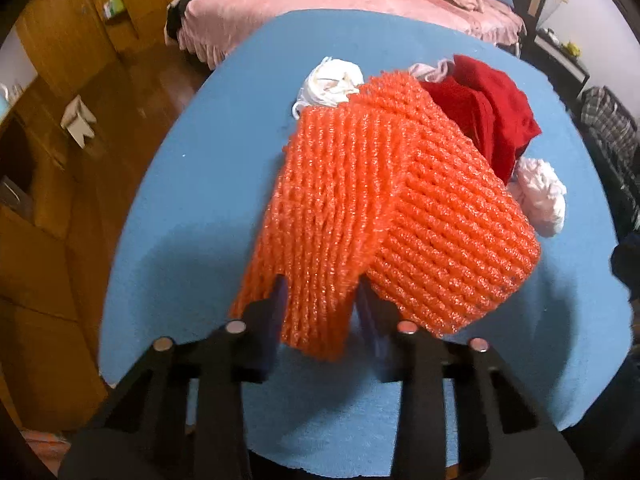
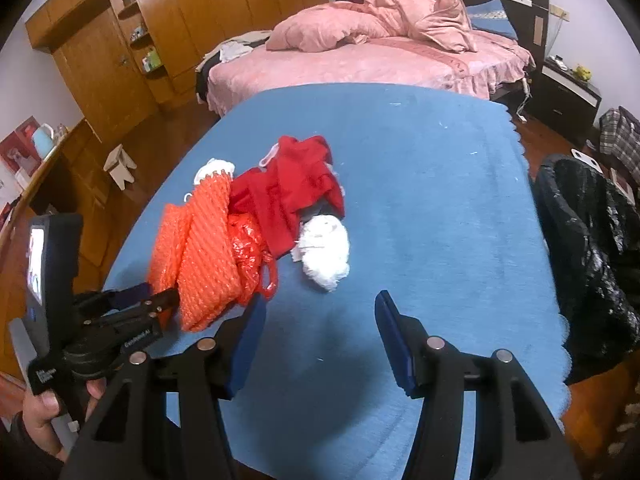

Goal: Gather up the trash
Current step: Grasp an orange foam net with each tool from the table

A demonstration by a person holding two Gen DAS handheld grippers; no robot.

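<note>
Left gripper (image 1: 320, 312) clamped on the near end of an orange foam net sleeve (image 1: 384, 208), whose long axis runs away from the jaws toward the far edge of the blue-covered table (image 2: 440, 184). Right gripper (image 2: 316, 336) with jaws apart and empty, over bare cloth near the table's front edge. The remaining trash lies ahead and left of the right jaws: a crumpled white tissue wad (image 2: 325, 252) nearest, then a red plastic bag (image 2: 250, 256) and red cloth (image 2: 296, 188). A black-lined bin (image 2: 592, 264) stands off the table's right edge, nearer the right hand; its contents cannot be made out.
</note>
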